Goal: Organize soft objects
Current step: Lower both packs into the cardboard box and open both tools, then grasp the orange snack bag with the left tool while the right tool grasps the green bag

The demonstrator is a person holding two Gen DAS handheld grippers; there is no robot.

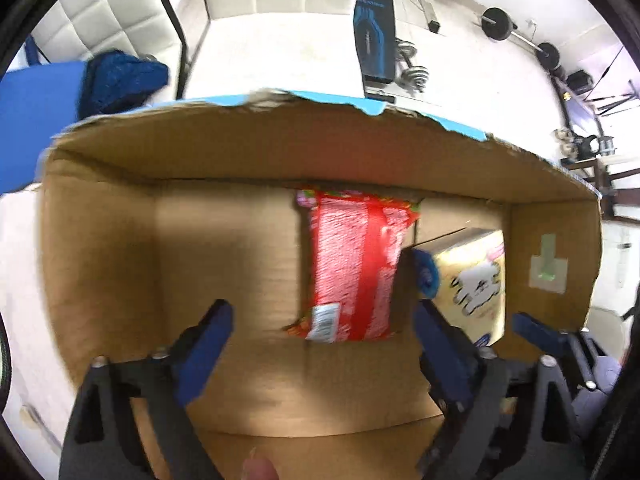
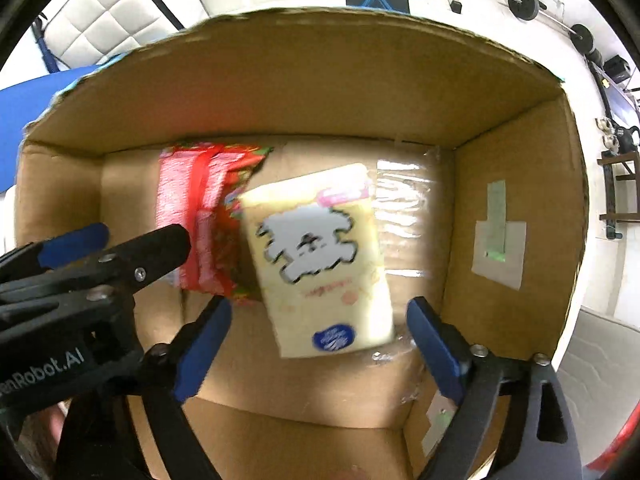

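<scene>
An open cardboard box [image 1: 240,148] [image 2: 304,80] fills both views. A red soft pack [image 1: 354,264] [image 2: 200,216] lies on its floor near the back wall. A pale yellow soft pack [image 1: 472,280] [image 2: 320,256] with a white cartoon print sits to its right, tilted and blurred. My left gripper [image 1: 324,328] is open and empty above the red pack; it also shows at the left of the right wrist view [image 2: 120,240]. My right gripper [image 2: 320,320] is open, with the yellow pack between its fingers but not touching them.
A dark blue knitted item [image 1: 120,80] lies on a blue surface [image 1: 36,120] behind the box at left. A weight bench [image 1: 374,28] and barbells [image 1: 516,36] stand on the white floor beyond. A taped label [image 2: 498,240] is on the box's right wall.
</scene>
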